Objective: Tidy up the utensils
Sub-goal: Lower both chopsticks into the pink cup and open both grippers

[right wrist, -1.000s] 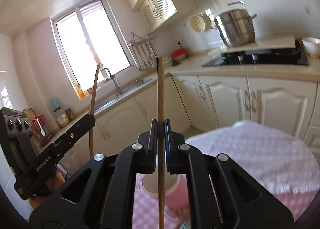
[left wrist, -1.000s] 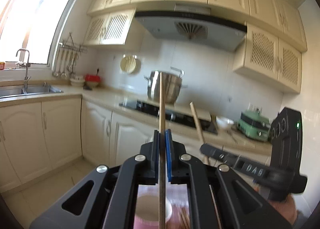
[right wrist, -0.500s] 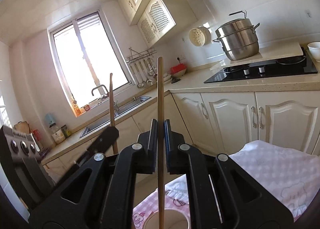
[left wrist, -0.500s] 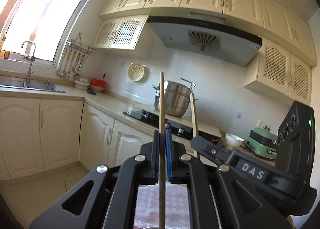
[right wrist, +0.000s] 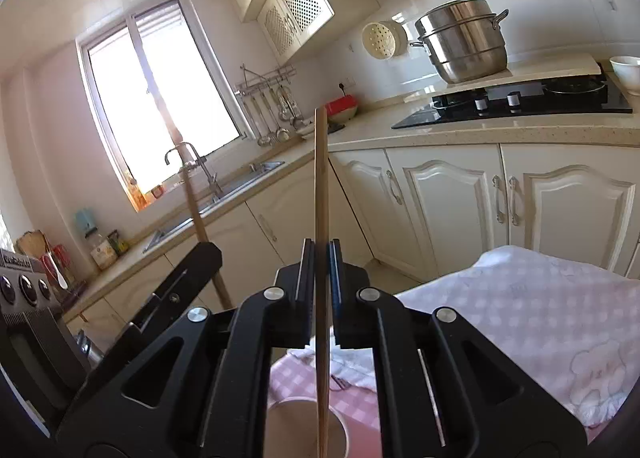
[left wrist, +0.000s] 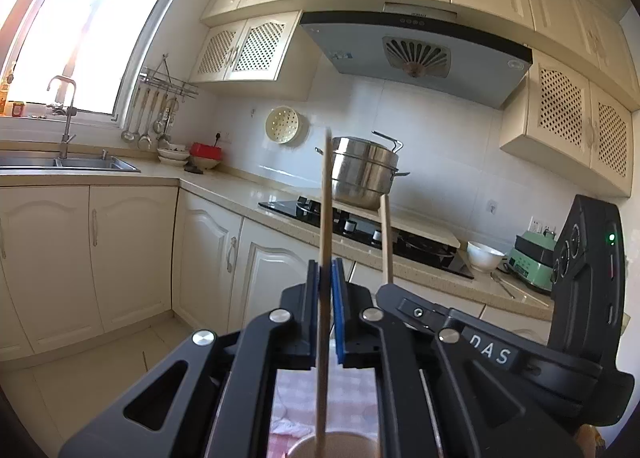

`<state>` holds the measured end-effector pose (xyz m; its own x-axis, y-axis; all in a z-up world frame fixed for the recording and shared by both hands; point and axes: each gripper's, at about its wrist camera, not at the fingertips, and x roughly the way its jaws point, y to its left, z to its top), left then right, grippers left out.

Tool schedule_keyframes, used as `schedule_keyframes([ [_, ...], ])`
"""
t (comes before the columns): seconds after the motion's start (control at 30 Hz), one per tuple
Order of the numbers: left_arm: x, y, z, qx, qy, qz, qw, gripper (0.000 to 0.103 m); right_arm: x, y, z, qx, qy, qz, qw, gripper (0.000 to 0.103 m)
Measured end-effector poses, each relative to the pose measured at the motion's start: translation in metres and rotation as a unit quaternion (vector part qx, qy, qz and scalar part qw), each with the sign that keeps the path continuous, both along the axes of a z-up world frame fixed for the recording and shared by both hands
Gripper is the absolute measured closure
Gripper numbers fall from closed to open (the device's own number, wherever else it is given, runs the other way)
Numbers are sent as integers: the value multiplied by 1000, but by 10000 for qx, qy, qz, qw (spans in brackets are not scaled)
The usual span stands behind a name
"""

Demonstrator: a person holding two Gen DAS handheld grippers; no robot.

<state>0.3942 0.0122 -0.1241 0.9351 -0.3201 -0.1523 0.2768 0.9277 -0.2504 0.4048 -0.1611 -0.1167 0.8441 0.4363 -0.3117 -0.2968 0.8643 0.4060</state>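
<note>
My left gripper [left wrist: 326, 272] is shut on an upright wooden chopstick [left wrist: 325, 217] whose lower end hangs over a round cup [left wrist: 336, 446] at the bottom edge. My right gripper [right wrist: 321, 254] is shut on a second wooden chopstick [right wrist: 321, 185], its lower end inside the rim of the pink cup [right wrist: 308, 430]. The right gripper with its chopstick [left wrist: 385, 238] shows just right of the left one. In the right wrist view the left gripper [right wrist: 188, 270] and its chopstick [right wrist: 196, 213] stand close at left.
A table with a pink checked cloth [right wrist: 520, 318] lies below both grippers. Cream cabinets [left wrist: 132, 254] and a counter run behind, with a sink [left wrist: 60, 163], a black hob [left wrist: 360, 227], a steel pot [left wrist: 366, 171], a white bowl [left wrist: 484, 256] and a green appliance [left wrist: 534, 258].
Both grippers have drawn together over the cup, each still shut on its chopstick. The right view has tipped down, so the cup and cloth show more.
</note>
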Motion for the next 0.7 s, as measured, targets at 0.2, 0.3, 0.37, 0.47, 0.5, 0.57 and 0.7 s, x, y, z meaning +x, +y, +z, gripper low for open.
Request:
schedule_keyframes([
  [0.2, -22, 11, 7, 13, -27, 69, 10000, 29, -17, -12, -3, 47, 256, -127, 9996, 28],
  [0.3, -37, 14, 13, 88, -33, 151, 9998, 16, -32, -23, 2, 87, 239, -175, 9995, 22],
  [0.37, -46, 14, 18, 202, -14, 243, 9995, 9, -42, -30, 7, 153, 221, -206, 9994, 9],
  [0.47, -61, 12, 24, 408, 48, 419, 9983, 4, -53, -36, 14, 156, 242, -239, 9993, 6],
  [0.5, -66, 12, 26, 472, 88, 454, 9978, 4, -57, -38, 15, 133, 270, -253, 9992, 6],
  [0.57, -74, 11, 29, 552, 181, 508, 9970, 4, -65, -41, 19, 91, 307, -282, 9991, 6],
  [0.7, -93, 8, 36, 677, 278, 576, 9957, 4, -82, -47, 26, -84, 348, -365, 9987, 6],
])
